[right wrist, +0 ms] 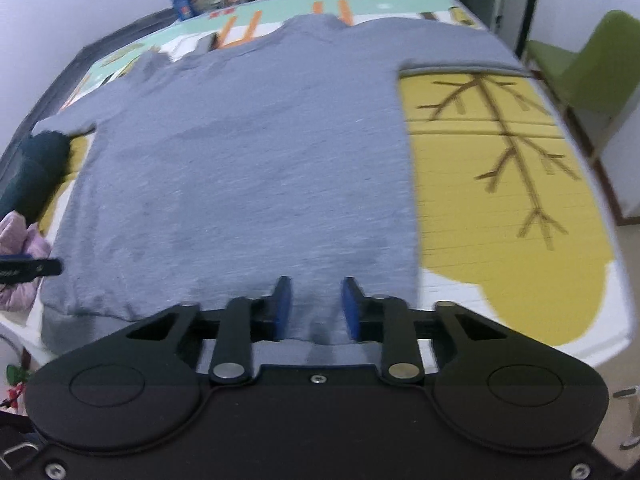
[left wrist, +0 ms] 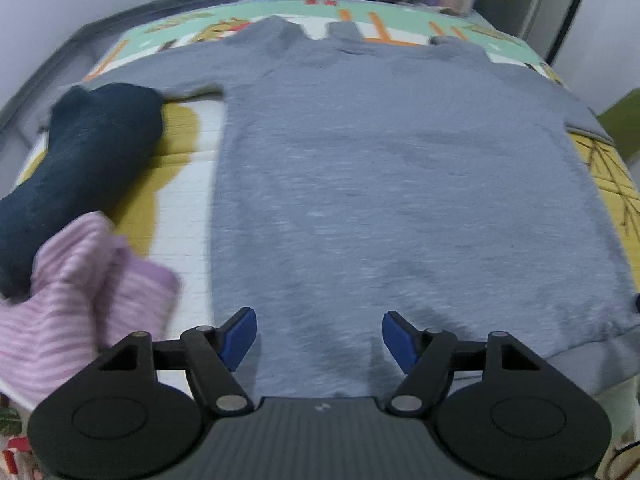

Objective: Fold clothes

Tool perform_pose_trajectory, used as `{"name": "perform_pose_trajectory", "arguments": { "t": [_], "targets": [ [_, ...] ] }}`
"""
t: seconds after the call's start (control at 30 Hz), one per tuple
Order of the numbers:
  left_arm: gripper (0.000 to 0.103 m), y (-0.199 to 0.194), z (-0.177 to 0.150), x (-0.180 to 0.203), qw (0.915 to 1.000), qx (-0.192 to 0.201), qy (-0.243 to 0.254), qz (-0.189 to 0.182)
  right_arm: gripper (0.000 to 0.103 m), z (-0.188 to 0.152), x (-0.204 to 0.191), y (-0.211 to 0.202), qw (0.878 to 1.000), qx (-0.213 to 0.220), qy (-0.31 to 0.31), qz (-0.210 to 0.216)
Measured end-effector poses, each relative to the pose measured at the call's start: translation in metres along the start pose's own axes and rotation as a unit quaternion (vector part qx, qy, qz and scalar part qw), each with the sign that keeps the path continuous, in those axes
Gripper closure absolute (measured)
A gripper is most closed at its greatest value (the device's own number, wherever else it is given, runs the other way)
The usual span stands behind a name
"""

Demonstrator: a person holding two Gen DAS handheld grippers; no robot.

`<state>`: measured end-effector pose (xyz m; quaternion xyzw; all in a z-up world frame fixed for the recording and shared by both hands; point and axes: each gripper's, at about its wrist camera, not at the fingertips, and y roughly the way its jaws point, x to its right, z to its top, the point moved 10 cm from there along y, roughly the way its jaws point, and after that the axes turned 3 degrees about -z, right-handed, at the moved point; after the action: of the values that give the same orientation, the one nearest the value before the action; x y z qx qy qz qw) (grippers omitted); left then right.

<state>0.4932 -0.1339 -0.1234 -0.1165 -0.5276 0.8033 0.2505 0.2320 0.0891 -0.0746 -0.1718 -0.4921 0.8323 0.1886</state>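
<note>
gray shirt (left wrist: 384, 184): soft knit, spread flat on patterned mat (right wrist: 500, 168), hem nearest | left gripper (left wrist: 319, 338): jaws wide apart, empty, above hem | right gripper (right wrist: 315, 308): jaws narrowly apart, nothing pinched | navy roll (left wrist: 80, 152), pink striped cloth (left wrist: 80, 292) at left; bare mat right of the shirt

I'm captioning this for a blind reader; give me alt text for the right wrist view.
A grey T-shirt lies spread flat on a yellow and white mat. The right gripper hangs over its near hem, slightly open, gripping nothing.
</note>
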Motion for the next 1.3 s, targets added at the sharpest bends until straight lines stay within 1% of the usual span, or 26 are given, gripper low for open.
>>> {"name": "perform_pose_trajectory", "arguments": {
  "t": [0.03,0.07,0.1,0.13,0.17,0.2,0.27,0.33,0.37,0.47,0.53,0.6,0.7,0.9,0.93,0.97,1.1,1.3],
  "targets": [
    [0.034,0.003,0.000,0.010,0.9999,0.002,0.012,-0.011,0.086,-0.002,-0.008,0.005,1.000,-0.004,-0.003,0.005],
    [0.040,0.006,0.000,0.019,0.9994,0.002,0.026,-0.020,0.088,-0.004,-0.015,0.010,1.000,-0.008,-0.005,0.010],
    [0.048,0.009,-0.001,0.028,0.9987,0.001,0.043,-0.028,0.089,-0.007,-0.022,0.016,1.000,-0.013,-0.007,0.015],
    [0.051,0.012,-0.002,0.037,0.9979,0.002,0.056,-0.034,0.089,-0.009,-0.031,0.021,1.000,-0.016,-0.009,0.024],
    [0.061,0.016,-0.003,0.044,0.9972,0.001,0.063,-0.041,0.089,-0.011,-0.040,0.026,0.999,-0.019,-0.011,0.032],
    [0.072,0.020,-0.005,0.052,0.9965,-0.003,0.066,-0.052,0.091,-0.012,-0.049,0.030,0.999,-0.022,-0.012,0.039],
    [0.087,0.026,-0.008,0.064,0.9946,-0.010,0.065,-0.080,0.092,-0.012,-0.067,0.038,0.998,-0.026,-0.014,0.056],
    [0.088,0.031,-0.010,0.072,0.9934,-0.013,0.062,-0.095,0.094,-0.013,-0.084,0.044,0.997,-0.029,-0.017,0.075],
    [0.090,0.034,-0.011,0.076,0.9928,-0.016,0.062,-0.102,0.095,-0.013,-0.092,0.047,0.996,-0.031,-0.019,0.083],
    [0.092,0.037,-0.017,0.087,0.9898,-0.019,0.077,-0.119,0.096,-0.017,-0.110,0.056,0.994,-0.044,-0.027,0.095],
    [0.092,0.038,-0.019,0.092,0.9884,-0.017,0.087,-0.123,0.098,-0.020,-0.118,0.063,0.993,-0.052,-0.031,0.100],
    [0.093,0.042,-0.023,0.092,0.9883,-0.024,0.091,-0.120,0.098,-0.022,-0.124,0.068,0.993,-0.059,-0.033,0.101],
    [0.093,0.052,-0.029,0.083,0.9903,-0.040,0.085,-0.102,0.099,-0.024,-0.119,0.075,0.993,-0.068,-0.026,0.094],
    [0.093,0.052,-0.030,0.062,0.9914,-0.050,0.052,-0.109,0.099,-0.027,-0.098,0.085,0.994,-0.081,0.004,0.070],
    [0.092,0.052,-0.029,0.058,0.9921,-0.052,0.046,-0.104,0.100,-0.028,-0.093,0.087,0.994,-0.083,0.011,0.065],
    [0.089,0.052,-0.028,0.053,0.9935,-0.053,0.044,-0.091,0.102,-0.028,-0.087,0.088,0.994,-0.085,0.019,0.061],
    [0.091,0.049,-0.030,0.024,0.9968,-0.049,0.034,-0.054,0.103,-0.030,-0.066,0.087,0.994,-0.084,0.050,0.055],
    [0.092,0.044,-0.035,-0.018,0.9977,-0.053,-0.018,-0.038,0.103,-0.029,-0.034,0.082,0.992,-0.081,0.091,0.045]
  ]
}}
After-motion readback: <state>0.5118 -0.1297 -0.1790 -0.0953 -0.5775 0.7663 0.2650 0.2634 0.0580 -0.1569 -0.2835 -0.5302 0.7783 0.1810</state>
